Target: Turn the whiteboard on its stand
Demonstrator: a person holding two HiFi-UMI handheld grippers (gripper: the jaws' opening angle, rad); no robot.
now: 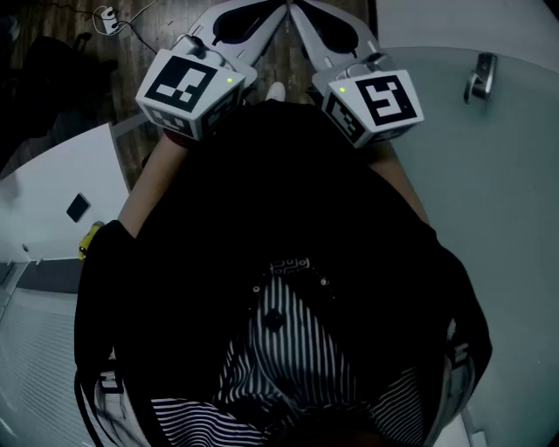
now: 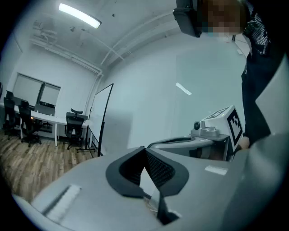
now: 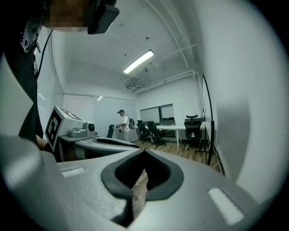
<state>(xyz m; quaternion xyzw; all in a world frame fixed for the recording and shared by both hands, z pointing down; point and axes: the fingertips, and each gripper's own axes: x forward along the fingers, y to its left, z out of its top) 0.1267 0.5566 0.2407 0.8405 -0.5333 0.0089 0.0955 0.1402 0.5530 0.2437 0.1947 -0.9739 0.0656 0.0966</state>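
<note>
The whiteboard (image 2: 102, 118) stands upright on a black-framed stand, some way off beside the office desks in the left gripper view. In the right gripper view I see its black upright (image 3: 208, 122) with white surface to the right of it. Both grippers are held close to the person's chest, far from the board. My left gripper (image 1: 276, 12) (image 2: 145, 150) is shut with nothing in it. My right gripper (image 1: 297, 12) (image 3: 144, 152) is also shut and empty. Their tips point inward and nearly meet over the wood floor.
A pale panel (image 1: 489, 175) with a metal handle (image 1: 479, 75) fills the right of the head view. A white table (image 1: 52, 201) with a small black item lies at the left. Desks and office chairs (image 3: 194, 128) stand ahead; a person (image 3: 122, 124) stands far off.
</note>
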